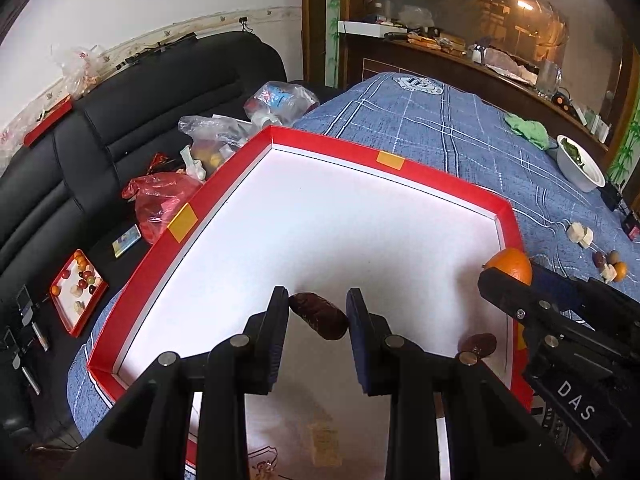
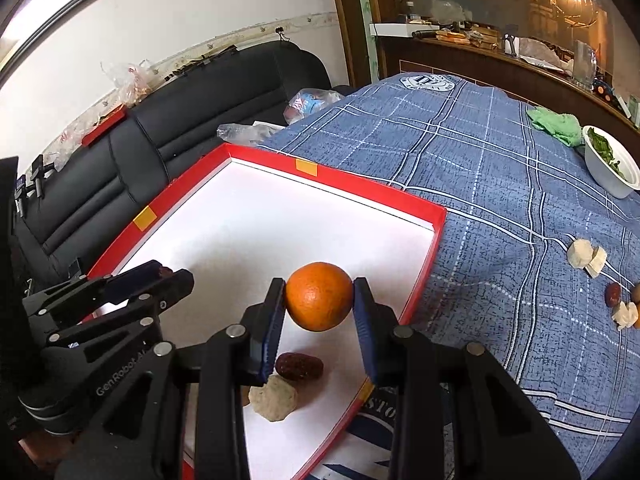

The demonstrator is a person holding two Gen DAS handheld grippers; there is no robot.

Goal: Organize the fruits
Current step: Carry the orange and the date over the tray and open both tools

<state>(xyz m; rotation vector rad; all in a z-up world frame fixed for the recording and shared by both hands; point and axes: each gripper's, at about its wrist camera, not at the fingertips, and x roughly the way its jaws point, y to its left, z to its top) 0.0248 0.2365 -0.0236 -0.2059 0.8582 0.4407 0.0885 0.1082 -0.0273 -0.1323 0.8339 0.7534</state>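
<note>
A large red-rimmed box point(image 1: 340, 148) with a white floor lies on the blue checked cloth; it also shows in the right wrist view point(image 2: 400, 196). My left gripper point(image 1: 318, 310) is over the box with a dark red date point(image 1: 318, 316) between its fingers, closed on it. My right gripper point(image 2: 320, 300) is shut on an orange point(image 2: 318, 300) held above the box floor; the orange also shows in the left wrist view point(image 1: 512, 266). Below it in the box lie another date point(image 2: 298, 366) and a pale lumpy piece point(image 2: 274, 398).
Loose pale chunks point(image 2: 586, 256), a date point(image 2: 612, 294) and small fruits lie on the cloth at right. A white bowl of greens point(image 2: 612, 168) and a green cloth point(image 2: 556, 124) sit further back. A black sofa point(image 1: 120, 120) with bags and a small red tray point(image 1: 78, 290) is at left.
</note>
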